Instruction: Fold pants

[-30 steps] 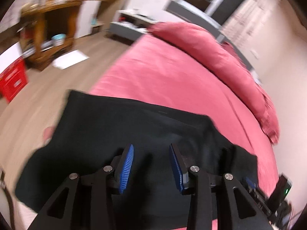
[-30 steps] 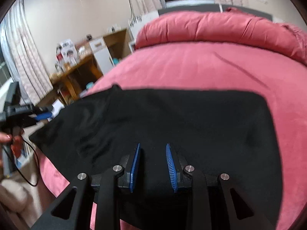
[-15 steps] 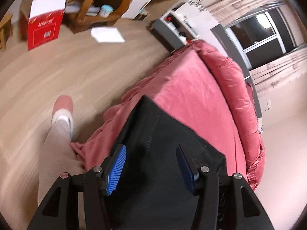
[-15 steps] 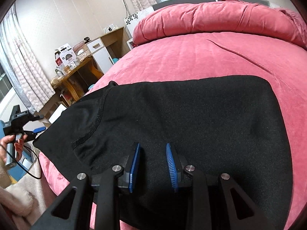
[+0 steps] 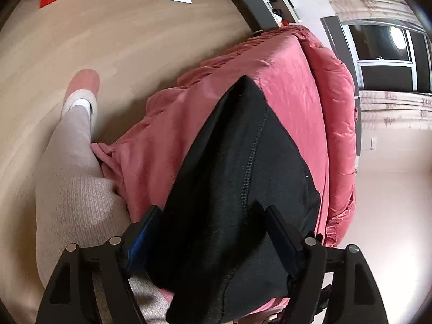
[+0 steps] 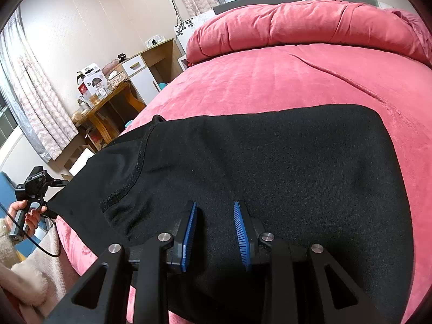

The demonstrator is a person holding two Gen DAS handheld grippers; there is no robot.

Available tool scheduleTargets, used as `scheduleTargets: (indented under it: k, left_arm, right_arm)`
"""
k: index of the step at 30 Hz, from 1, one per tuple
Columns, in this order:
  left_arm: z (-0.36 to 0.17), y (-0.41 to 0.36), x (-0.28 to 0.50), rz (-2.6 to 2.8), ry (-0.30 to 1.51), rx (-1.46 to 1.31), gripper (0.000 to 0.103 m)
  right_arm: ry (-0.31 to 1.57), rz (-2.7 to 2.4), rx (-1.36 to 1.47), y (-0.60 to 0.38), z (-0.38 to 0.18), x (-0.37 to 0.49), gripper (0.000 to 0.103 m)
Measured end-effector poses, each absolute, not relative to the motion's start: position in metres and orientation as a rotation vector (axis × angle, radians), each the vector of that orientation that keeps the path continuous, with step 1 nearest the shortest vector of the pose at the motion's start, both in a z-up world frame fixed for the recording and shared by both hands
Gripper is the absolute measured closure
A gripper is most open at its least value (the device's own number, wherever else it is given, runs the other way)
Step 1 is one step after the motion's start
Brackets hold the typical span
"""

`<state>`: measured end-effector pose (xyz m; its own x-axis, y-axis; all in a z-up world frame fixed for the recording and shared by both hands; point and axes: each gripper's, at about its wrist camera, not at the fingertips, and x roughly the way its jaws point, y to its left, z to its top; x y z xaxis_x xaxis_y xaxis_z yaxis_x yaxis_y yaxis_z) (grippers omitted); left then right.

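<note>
Left wrist view: black pants (image 5: 243,189) spread flat on pink bed (image 5: 291,86), left gripper (image 5: 213,232) opening wide astride near corner, gripping nothing. Right gripper (image 6: 214,232) narrowly parted, empty, above cloth. Soft, limp, light fabric; best pinched at hem edge.

A home bedroom: a bed (image 6: 270,81) under a pink blanket and rolled quilt (image 6: 297,24), curtains (image 6: 35,102) at the window, a cluttered wooden desk (image 6: 108,100).
</note>
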<state>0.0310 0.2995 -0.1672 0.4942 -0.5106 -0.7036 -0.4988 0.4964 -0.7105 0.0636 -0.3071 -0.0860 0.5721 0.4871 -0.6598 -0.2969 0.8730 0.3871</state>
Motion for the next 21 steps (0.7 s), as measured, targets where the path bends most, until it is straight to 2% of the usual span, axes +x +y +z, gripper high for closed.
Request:
scheduleTargets:
  k: [1, 6, 13, 14, 15, 21]
  left_arm:
    - [-0.166, 0.297, 0.032, -0.006, 1.122, -1.100, 0.026]
    - [-0.148, 0.283, 0.035, 0.032, 1.141, -0.923, 0.057]
    - [-0.120, 0.262, 0.035, 0.133, 1.134, -0.706, 0.071]
    - [-0.114, 0.258, 0.034, 0.134, 1.126, -0.672, 0.080]
    - [-0.107, 0.255, 0.034, 0.114, 1.106, -0.650, 0.084]
    - [-0.061, 0.238, 0.030, 0.041, 0.976, -0.606, 0.086]
  right_arm:
    - [0.845, 0.465, 0.245, -0.307, -0.086, 0.064, 0.074]
    - [0.845, 0.465, 0.245, -0.307, -0.086, 0.063, 0.074]
    - [0.845, 0.466, 0.247, -0.308, -0.086, 0.063, 0.074]
    - [0.844, 0.467, 0.248, -0.308, -0.085, 0.064, 0.074]
    - [0.844, 0.467, 0.249, -0.308, -0.085, 0.063, 0.074]
    - [0.842, 0.470, 0.262, -0.309, -0.086, 0.064, 0.074]
